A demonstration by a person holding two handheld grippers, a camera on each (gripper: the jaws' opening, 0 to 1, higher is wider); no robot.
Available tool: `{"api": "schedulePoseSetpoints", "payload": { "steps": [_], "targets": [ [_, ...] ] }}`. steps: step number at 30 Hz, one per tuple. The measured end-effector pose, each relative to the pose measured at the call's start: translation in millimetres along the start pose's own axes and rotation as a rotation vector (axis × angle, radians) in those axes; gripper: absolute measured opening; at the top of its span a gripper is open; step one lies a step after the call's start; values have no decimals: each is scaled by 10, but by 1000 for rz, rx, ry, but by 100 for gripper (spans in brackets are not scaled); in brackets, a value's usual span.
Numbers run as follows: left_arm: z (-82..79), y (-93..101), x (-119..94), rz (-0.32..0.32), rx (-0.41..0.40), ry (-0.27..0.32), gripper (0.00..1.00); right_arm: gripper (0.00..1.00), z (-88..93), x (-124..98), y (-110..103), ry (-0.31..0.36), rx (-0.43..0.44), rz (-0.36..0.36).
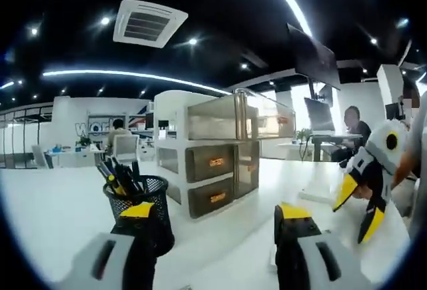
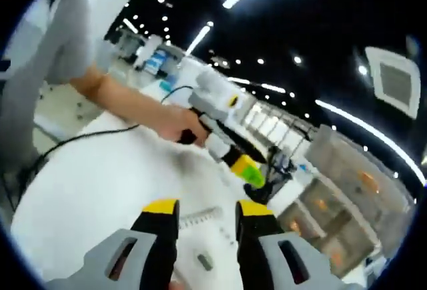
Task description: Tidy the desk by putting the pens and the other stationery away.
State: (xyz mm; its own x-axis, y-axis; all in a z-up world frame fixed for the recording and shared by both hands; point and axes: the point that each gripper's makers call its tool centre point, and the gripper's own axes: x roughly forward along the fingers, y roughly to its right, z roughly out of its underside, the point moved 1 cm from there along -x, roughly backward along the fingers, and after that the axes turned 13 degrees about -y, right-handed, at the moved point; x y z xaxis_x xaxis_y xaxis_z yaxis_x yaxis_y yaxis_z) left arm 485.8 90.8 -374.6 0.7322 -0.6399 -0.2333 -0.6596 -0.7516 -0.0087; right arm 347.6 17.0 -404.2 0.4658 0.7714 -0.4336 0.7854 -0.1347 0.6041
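On the white desk, a black mesh pen cup is standing just beside a small drawer organiser, already holding several pens. Left gripper is hovering low over the desk with jaws parted and nothing between them; its left jaw is overlapping the cup in the picture, contact unclear. Right gripper is coming into the left gripper view from the right, jaws apart, empty.

In the right gripper view, right gripper is pointing down at the desk, jaws apart, empty. Between and just beyond the jaws a pale ruler-like strip and a small dark blurred item are lying flat; can't tell what the small one is. Left gripper is showing there too, held by a hand, cable trailing.

Judged step: picking up loose stationery, some pens already stowed. Next move is calling for lowering the right jaws around the flat strip; thin and flat, so likely tricky to pinch.
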Motion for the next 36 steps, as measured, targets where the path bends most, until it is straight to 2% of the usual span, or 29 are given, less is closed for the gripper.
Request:
{"api": "schedulePoseSetpoints", "payload": {
  "steps": [1, 4, 7, 10, 15, 18, 19, 20, 22, 24, 27, 28, 30, 31, 34, 36],
  "targets": [
    [16, 2, 8, 8, -17, -4, 70, 31, -12, 16, -52, -10, -57, 9],
    [21, -13, 8, 2, -19, -5, 69, 31, -54, 25, -154, -11, -123, 8],
    [19, -7, 10, 8, -22, -5, 69, 31, -65, 24, -187, -17, -168, 19],
    [-5, 11, -1, 6, -10, -7, 69, 31, -45, -7, -110, -20, -164, 34],
    [-217, 85, -136, 9, 18, 41, 68, 33, 33, -96, 184, 8, 12, 51],
    [-319, 337, -260, 114, 6, 53, 66, 36, 185, -171, 481, 14, 174, 85],
    [-327, 388, -295, 125, 2, 57, 62, 37, 224, -188, 540, 14, 210, 92],
    [-303, 504, -369, 125, -2, 50, 59, 38, 324, -226, 680, 15, 293, 110],
    [-203, 690, -450, 117, 21, 18, 50, 38, 431, -253, 793, 7, 370, 122],
    [-79, 901, -513, 96, 56, -13, 47, 39, 495, -270, 843, 10, 422, 121],
    [164, 1173, -562, 81, 78, -101, 46, 39, 558, -280, 888, 0, 443, 127],
    [271, 1254, -572, 73, 83, -144, 38, 39, 561, -280, 889, -3, 444, 128],
    [485, 1395, -601, 65, 99, -231, 17, 39, 573, -291, 896, -8, 449, 134],
    [532, 1480, -598, 70, 98, -236, 15, 39, 575, -301, 904, -9, 452, 137],
    [604, 1567, -587, 47, 82, -256, 17, 40, 564, -307, 893, -13, 464, 130],
    [662, 1561, -562, 6, 139, -295, 16, 40, 556, -305, 875, -12, 471, 120]
  ]
}}
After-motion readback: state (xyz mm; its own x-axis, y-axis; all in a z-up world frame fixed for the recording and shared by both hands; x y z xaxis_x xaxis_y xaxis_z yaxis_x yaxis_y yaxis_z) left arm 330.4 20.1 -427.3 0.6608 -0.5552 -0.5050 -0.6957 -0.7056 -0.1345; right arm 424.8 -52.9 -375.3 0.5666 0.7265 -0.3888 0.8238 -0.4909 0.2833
